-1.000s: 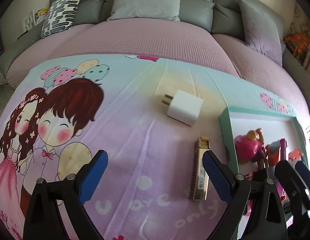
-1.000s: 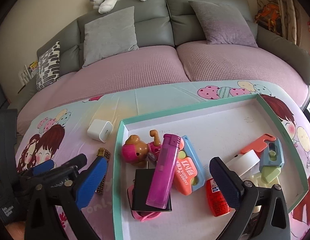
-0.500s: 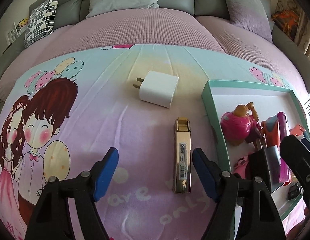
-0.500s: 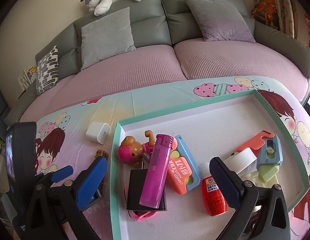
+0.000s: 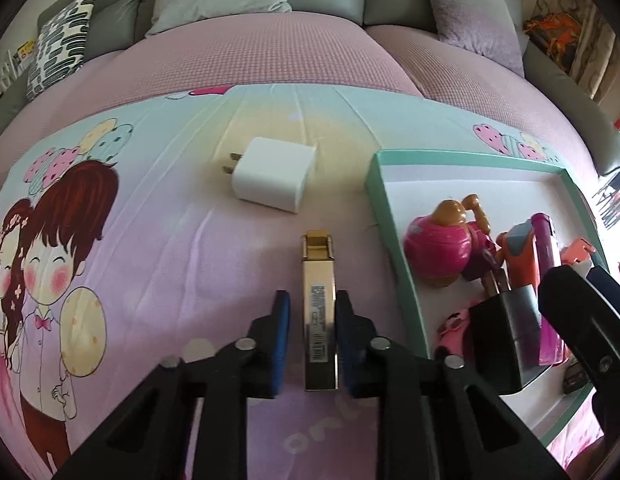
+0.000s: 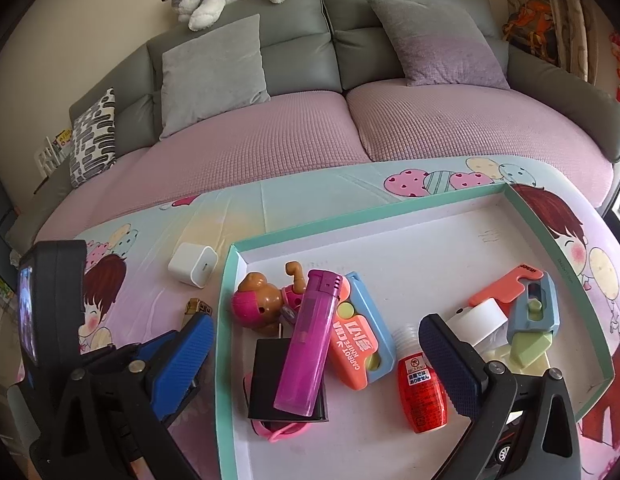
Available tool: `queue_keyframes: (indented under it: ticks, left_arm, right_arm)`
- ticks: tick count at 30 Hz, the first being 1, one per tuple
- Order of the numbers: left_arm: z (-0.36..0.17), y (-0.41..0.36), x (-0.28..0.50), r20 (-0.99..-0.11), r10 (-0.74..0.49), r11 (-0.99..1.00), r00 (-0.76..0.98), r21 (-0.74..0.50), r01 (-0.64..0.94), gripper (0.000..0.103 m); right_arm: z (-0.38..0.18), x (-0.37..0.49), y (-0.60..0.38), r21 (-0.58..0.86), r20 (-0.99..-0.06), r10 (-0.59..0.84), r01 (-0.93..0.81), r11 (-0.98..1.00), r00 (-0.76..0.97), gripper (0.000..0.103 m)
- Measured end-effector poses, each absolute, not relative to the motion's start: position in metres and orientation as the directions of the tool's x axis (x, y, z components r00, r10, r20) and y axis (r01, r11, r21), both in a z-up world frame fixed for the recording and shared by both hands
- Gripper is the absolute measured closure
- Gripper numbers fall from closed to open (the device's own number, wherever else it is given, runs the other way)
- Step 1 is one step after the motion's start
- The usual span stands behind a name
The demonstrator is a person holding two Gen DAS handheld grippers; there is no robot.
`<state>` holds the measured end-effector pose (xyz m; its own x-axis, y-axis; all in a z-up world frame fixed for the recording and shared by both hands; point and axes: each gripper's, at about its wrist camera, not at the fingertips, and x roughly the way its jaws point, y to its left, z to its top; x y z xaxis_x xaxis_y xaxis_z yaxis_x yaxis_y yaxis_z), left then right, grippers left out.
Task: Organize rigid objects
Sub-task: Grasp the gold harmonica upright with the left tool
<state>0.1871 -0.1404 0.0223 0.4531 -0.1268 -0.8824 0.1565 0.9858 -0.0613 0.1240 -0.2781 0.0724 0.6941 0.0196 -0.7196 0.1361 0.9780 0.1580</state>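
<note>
A gold lighter (image 5: pixel 318 308) lies on the cartoon-print cloth, left of the teal-rimmed tray (image 5: pixel 380 196). My left gripper (image 5: pixel 310 344) is closed around its near half, blue pads touching both long sides. Only the lighter's tip (image 6: pixel 197 307) shows in the right wrist view, behind the left gripper. A white charger (image 5: pixel 274 179) lies just beyond the lighter, also in the right wrist view (image 6: pixel 193 265). My right gripper (image 6: pixel 314 356) is open and empty, hovering over the tray (image 6: pixel 430 204).
The tray holds a purple lighter (image 6: pixel 307 340), a black charger (image 6: pixel 285 384), a pink toy (image 6: pixel 261 300), an orange-blue carrot knife (image 6: pixel 360 350), a red bottle (image 6: pixel 422 384) and a utility knife (image 6: pixel 526 304). A sofa with cushions (image 6: pixel 213 76) stands behind.
My left gripper moved forward over the gold lighter and its jaws closed from wide open onto the lighter's sides. The right gripper stayed open over the tray.
</note>
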Motion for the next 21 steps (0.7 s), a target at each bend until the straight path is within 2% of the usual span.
queue_keyframes:
  ticks: [4, 14, 21]
  left_arm:
    - [0.022, -0.142, 0.186, -0.881, -0.139, 0.984, 0.452, -0.072, 0.162, 0.087]
    - [0.023, -0.126, 0.186, -0.877, -0.093, 0.993, 0.472, -0.050, 0.104, 0.087]
    - [0.023, -0.086, 0.185, -0.875, -0.022, 0.999, 0.484, -0.035, -0.018, 0.087]
  right_arm:
    - [0.074, 0.124, -0.277, 0.143, -0.718, 0.007, 0.138, 0.980, 0.696, 0.000]
    - [0.079, 0.130, -0.272, 0.076, -0.721, -0.036, 0.131, 0.989, 0.692, 0.000]
    - [0.082, 0.150, -0.249, 0.143, -0.701, 0.080, 0.029, 0.989, 0.708, 0.000]
